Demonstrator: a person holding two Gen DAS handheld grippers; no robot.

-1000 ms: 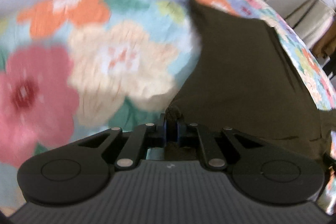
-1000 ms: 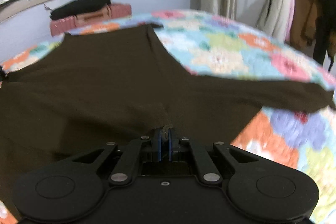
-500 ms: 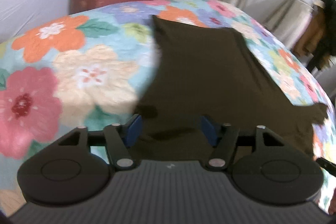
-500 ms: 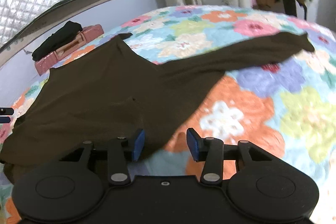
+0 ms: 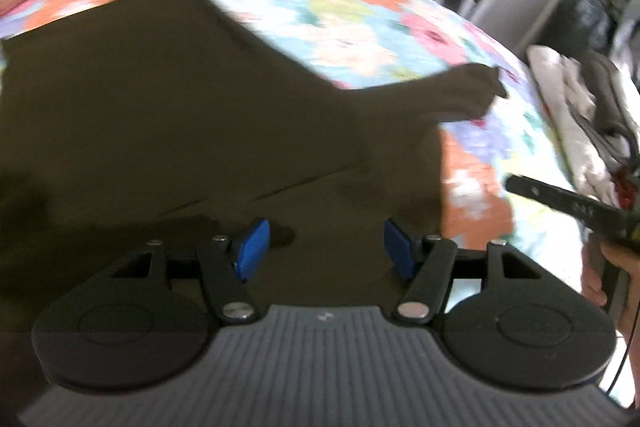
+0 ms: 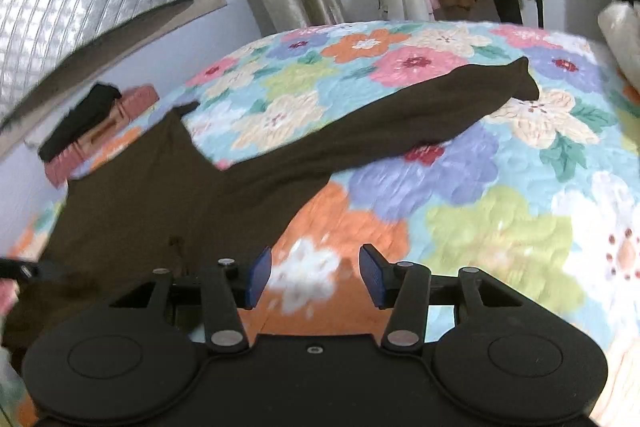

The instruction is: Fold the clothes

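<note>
— Where's the dark brown long-sleeved cloth top (image 5: 168, 99)?

— Flat on the flowered quilted bedspread (image 6: 500, 195). The left gripper (image 5: 322, 247) hovers over its body, blue pads spread, holding nothing.

— And the sleeve (image 6: 400, 119)?

— It runs ahead and rightward of the right gripper (image 6: 314, 275), which is nearer; jaws opening, only bedspread between them.

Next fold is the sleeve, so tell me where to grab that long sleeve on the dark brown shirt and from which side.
Grip the sleeve near its cuff, coming from the bare floral bedspread on the near side. The cuff lies flat, stretched away from the shirt body, with open quilt around it. The right gripper is nearest, its jaws opening with nothing between them.
</note>
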